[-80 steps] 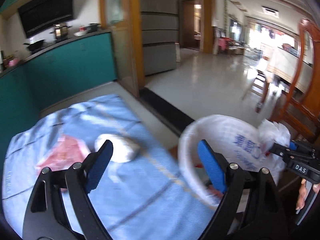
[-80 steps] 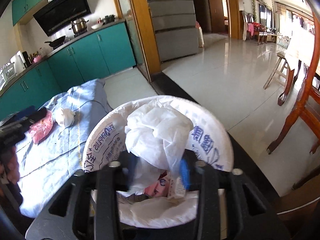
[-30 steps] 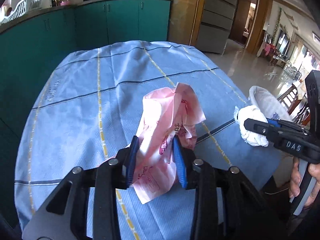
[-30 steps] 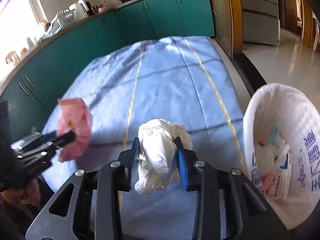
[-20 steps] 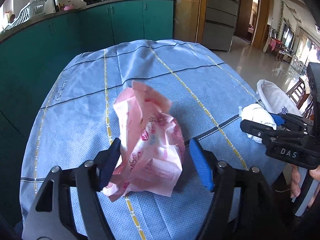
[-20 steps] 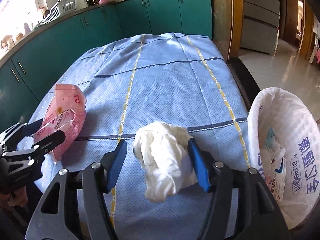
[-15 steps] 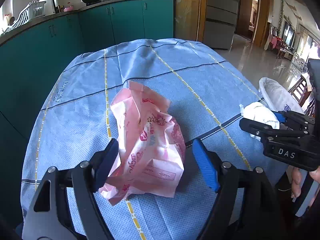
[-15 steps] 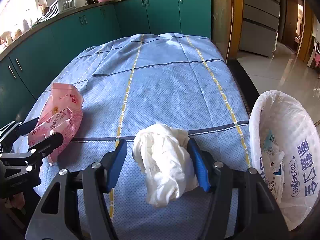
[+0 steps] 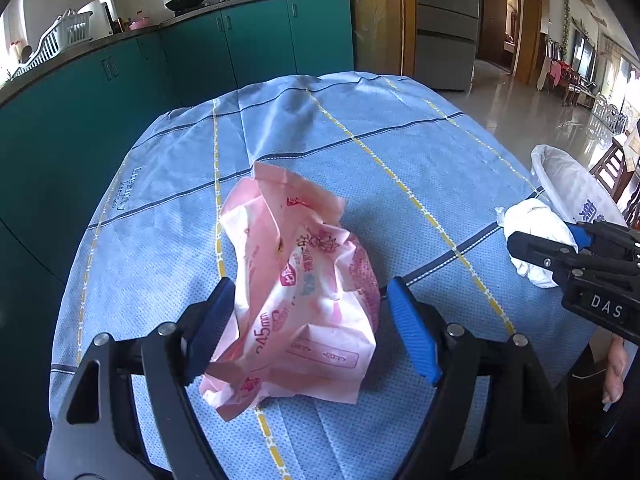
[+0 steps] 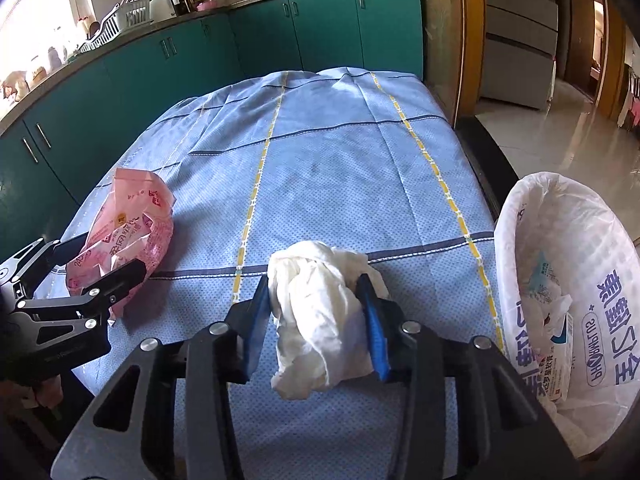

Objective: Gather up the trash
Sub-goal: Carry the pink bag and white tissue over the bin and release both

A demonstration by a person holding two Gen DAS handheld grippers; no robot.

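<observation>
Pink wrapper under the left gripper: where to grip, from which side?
Grip the pink wrapper across its puffy lower body, coming down from above at the near edge. It lies slack on the blue cloth between the open left gripper, and the thin upper flap would likely slip.
</observation>
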